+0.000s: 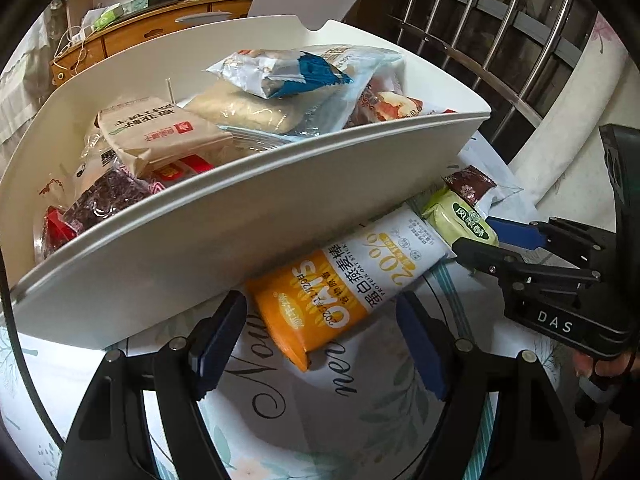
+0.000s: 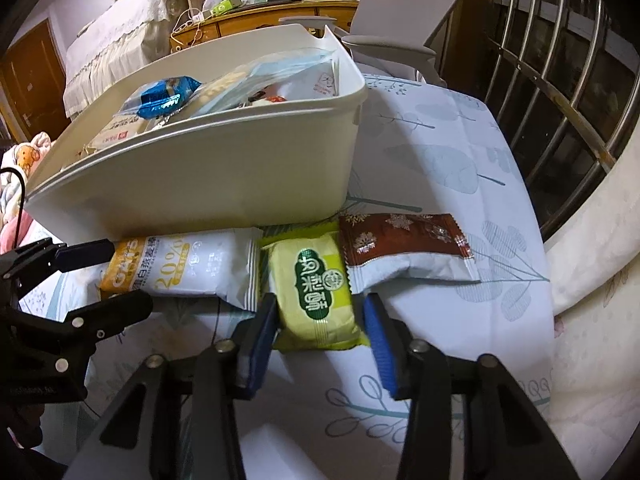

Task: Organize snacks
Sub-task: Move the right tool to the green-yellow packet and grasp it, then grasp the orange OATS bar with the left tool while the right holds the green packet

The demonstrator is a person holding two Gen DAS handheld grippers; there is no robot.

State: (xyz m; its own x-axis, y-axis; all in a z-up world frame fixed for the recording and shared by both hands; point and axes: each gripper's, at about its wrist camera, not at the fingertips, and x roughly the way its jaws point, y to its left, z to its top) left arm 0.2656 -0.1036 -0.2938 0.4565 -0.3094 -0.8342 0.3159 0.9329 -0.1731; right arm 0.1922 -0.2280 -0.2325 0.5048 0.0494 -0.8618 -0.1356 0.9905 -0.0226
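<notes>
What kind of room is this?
Probably a room in a home: a wooden sideboard cluttered with odds and ends, a grey desk chair, and a leaf-print tablecloth under a snack bin.

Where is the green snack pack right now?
In the right wrist view the green pack lies on the tablecloth before the white bin, between the oat bar and brown packet.

White bin point(image 2: 224, 184), orange-and-white oat bar point(image 1: 352, 284), lime green pastry pack point(image 2: 316, 292), brown snowflake-print wrapper point(image 2: 404, 236), and the bench point(image 2: 460, 184) cloth's pale blue with leaf prints.
</notes>
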